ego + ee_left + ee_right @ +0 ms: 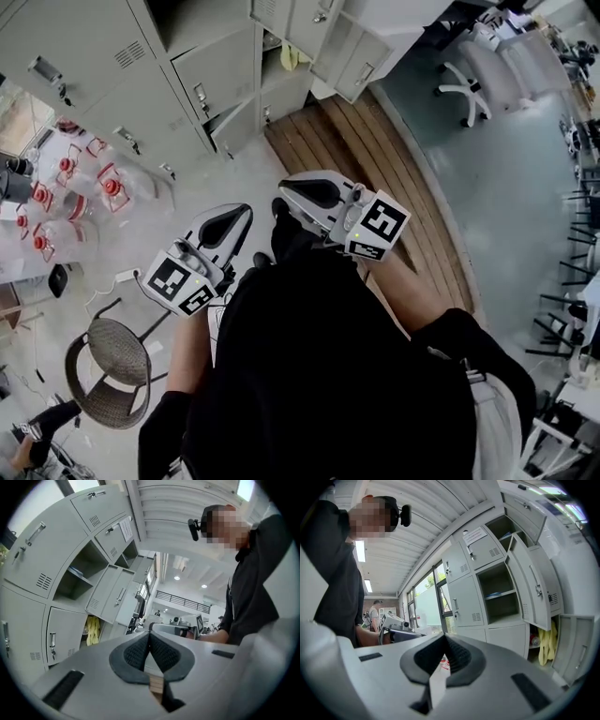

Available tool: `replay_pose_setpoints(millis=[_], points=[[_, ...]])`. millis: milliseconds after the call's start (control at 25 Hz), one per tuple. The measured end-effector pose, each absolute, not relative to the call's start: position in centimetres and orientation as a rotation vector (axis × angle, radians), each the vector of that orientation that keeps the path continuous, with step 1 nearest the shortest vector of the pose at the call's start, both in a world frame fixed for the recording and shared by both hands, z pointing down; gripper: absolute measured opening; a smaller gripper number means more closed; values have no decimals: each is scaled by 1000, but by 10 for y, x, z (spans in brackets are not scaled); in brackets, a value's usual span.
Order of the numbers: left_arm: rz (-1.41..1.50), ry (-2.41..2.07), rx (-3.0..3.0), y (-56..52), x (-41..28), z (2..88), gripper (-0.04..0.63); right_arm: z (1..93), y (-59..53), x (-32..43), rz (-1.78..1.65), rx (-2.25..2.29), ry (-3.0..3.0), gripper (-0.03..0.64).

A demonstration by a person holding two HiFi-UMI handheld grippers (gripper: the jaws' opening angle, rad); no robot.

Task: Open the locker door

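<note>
Head view: left hand-held gripper (240, 216), right hand-held gripper (287, 190) both pinched shut, empty; I'd probably slip off the locker handle (45, 71).

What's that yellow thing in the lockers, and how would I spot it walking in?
Face the wall of grey metal lockers and look low down, to an open compartment just beside the swung-open doors. Inside hangs a limp yellow bundle, perhaps gloves or cloth. It is the only bright colour among the grey compartments.
</note>
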State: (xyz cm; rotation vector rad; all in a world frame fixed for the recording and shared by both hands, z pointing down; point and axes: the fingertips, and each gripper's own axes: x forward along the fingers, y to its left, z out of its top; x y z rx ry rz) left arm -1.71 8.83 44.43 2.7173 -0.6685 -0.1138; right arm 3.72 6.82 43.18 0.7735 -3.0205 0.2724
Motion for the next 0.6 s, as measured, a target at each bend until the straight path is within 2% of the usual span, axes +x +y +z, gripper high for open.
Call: replay_pose_setpoints(millis=[600], points=[[-135,-705,2655,79,-31,459,11,436,50,20,299,762,-3021,9]])
